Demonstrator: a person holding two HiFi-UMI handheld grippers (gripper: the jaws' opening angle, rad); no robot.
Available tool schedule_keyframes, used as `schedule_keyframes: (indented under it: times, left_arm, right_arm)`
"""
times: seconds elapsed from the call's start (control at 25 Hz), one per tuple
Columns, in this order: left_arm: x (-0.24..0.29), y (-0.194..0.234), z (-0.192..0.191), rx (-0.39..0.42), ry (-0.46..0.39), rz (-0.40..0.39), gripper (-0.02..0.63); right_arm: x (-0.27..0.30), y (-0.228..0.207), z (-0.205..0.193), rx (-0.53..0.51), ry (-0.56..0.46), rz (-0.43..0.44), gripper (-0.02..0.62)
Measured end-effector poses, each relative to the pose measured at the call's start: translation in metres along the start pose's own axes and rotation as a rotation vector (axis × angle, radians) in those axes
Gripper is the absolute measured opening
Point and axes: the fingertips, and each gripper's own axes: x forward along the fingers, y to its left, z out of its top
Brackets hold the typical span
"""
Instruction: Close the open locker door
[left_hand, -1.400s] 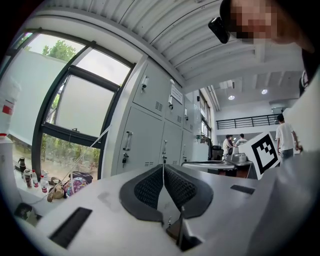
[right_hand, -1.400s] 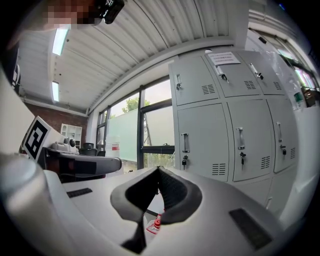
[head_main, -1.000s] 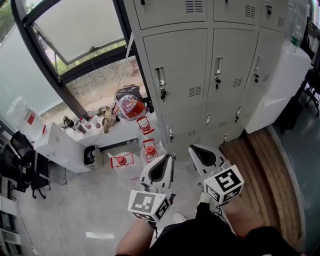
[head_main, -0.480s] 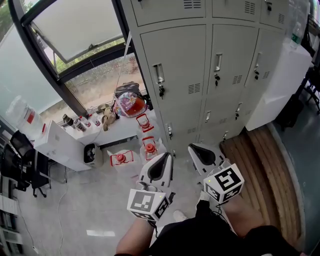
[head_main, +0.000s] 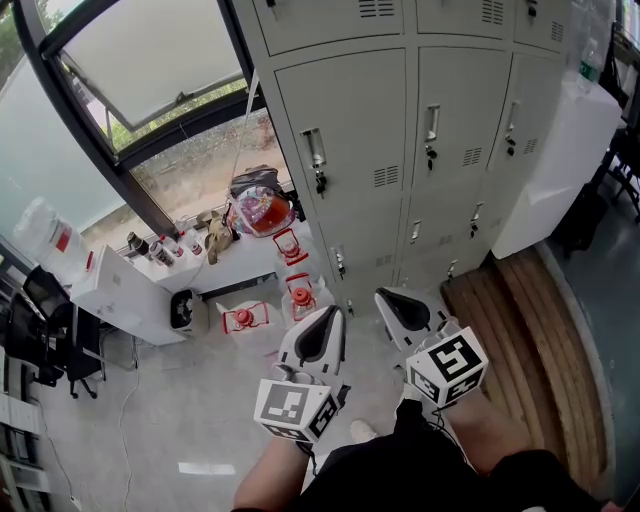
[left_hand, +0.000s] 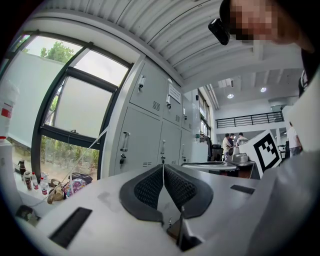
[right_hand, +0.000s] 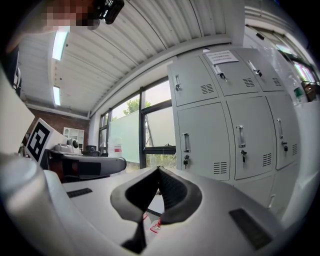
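Left gripper (head_main: 330, 322) and right gripper (head_main: 395, 303) are hovering level, jaws pressed together on nothing, likely because the pale grey steel locker doors (head_main: 350, 140) ahead of the jaw tips, well apart, are all sitting flush shut in view.

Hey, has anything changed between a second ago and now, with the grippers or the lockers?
Nothing was moved, taken hold of or let go. The left gripper and right gripper keep the same spots in front of the lockers, both shut and empty. The doors in view are closed, as before. Only the head view's framing drifted slightly.
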Motion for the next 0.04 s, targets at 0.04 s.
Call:
schedule_keyframes:
  times: [0.04]
  left_arm:
    - [0.0000,-0.0003,0.0002,0.000,0.000,0.000,0.020]
  right_arm:
    - [-0.0003,0.0001,0.0000,0.001,0.000,0.000,0.052]
